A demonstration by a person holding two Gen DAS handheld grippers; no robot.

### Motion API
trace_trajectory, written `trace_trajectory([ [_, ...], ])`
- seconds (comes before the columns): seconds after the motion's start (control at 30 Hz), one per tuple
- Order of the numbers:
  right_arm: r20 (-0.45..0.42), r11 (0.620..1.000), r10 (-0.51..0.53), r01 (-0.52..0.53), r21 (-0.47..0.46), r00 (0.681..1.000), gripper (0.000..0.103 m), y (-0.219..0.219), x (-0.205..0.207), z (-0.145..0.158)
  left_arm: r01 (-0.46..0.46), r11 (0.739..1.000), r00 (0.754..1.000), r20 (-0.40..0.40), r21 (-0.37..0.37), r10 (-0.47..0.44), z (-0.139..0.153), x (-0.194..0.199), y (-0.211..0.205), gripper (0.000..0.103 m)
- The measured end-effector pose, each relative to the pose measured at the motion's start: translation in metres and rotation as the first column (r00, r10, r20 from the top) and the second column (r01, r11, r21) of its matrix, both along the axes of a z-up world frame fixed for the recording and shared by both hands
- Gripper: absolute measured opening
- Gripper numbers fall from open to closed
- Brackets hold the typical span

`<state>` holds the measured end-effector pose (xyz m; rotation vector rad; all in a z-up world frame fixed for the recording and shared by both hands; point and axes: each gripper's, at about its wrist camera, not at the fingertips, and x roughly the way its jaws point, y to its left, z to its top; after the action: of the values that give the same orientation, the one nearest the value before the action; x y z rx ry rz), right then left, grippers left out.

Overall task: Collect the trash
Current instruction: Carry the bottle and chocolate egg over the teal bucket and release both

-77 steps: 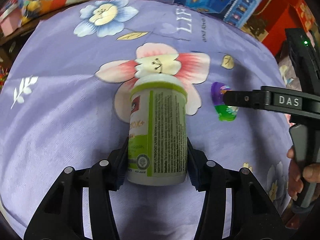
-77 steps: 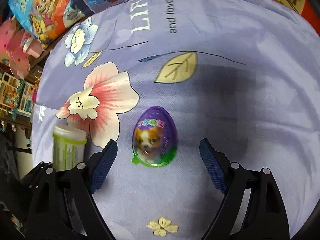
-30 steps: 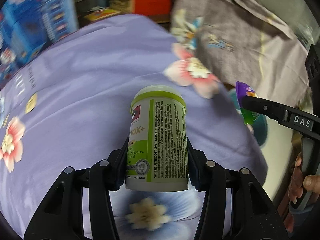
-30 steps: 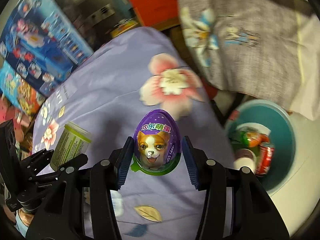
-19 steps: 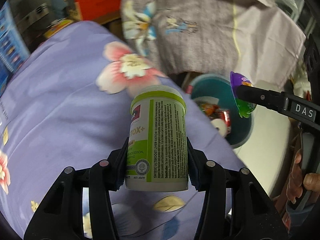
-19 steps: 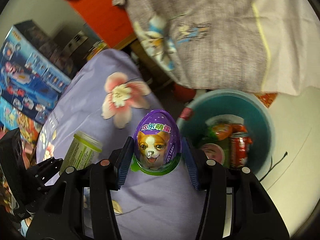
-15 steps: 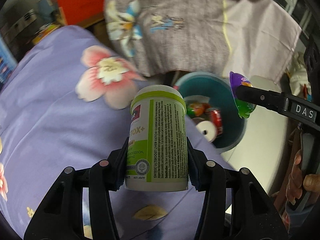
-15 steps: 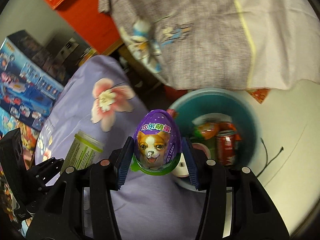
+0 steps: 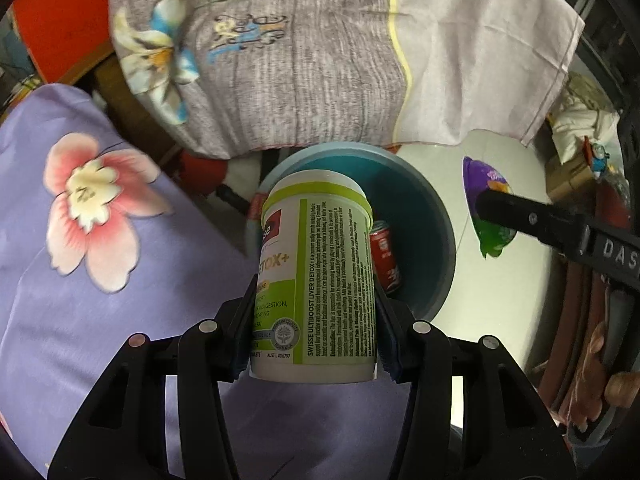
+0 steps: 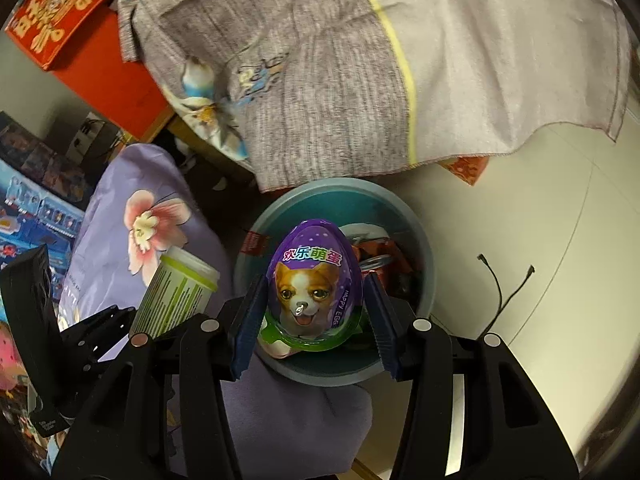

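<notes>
My left gripper (image 9: pixel 314 336) is shut on a white and green supplement bottle (image 9: pixel 316 280), held above the near rim of a teal basin (image 9: pixel 436 216) on the floor. A red can (image 9: pixel 384 260) lies inside the basin. My right gripper (image 10: pixel 314 320) is shut on a purple toy egg with a dog picture (image 10: pixel 316 284), hanging over the same teal basin (image 10: pixel 424 248), where a can and wrappers (image 10: pixel 380 256) lie. The egg (image 9: pixel 486 208) and the right gripper's finger also show at the right of the left wrist view. The bottle (image 10: pixel 176 296) shows at the left of the right wrist view.
A purple flowered sheet (image 9: pixel 80 280) covers the bed beside the basin. A grey and white cloth (image 10: pixel 360 60) hangs just behind the basin. Pale floor (image 10: pixel 520 240) with a thin black cable (image 10: pixel 500 292) lies to the right. Red boxes (image 10: pixel 60 8) stand behind.
Both grippers have swung off the bed toward the basin and sunk a little. The basin now lies right under the bottle and the egg. Both grips are unchanged.
</notes>
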<state>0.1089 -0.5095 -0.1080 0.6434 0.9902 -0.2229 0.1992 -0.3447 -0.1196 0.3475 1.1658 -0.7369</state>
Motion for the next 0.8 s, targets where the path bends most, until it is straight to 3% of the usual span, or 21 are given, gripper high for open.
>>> trace_trajectory([
  [0.2,-0.027,1.000,-0.012,0.012,0.000,1.000,0.048,-0.004,0.005,-0.009,0.008,1.000,0.999,-0.049,-0.001,-0.009,-0.015,0.010,-0.019,0.054],
  [0.4,-0.027,1.000,0.000,0.000,0.002,1.000,0.048,0.001,0.009,-0.010,-0.009,1.000,0.998,-0.059,0.001,0.009,-0.016,0.013,-0.009,0.055],
  [0.5,-0.021,1.000,0.007,-0.007,0.000,1.000,0.048,0.004,0.010,-0.007,-0.025,1.000,0.998,-0.056,-0.002,0.025,-0.012,0.014,0.001,0.061],
  [0.63,-0.025,1.000,0.017,-0.017,-0.009,1.000,0.048,0.008,0.013,-0.007,-0.042,0.999,0.999,-0.008,-0.011,0.042,-0.002,0.009,0.010,0.081],
  [0.8,-0.040,0.999,0.036,-0.036,-0.014,0.999,0.048,0.015,0.020,-0.010,-0.044,0.999,0.999,0.001,-0.018,0.044,0.004,0.002,0.018,0.083],
])
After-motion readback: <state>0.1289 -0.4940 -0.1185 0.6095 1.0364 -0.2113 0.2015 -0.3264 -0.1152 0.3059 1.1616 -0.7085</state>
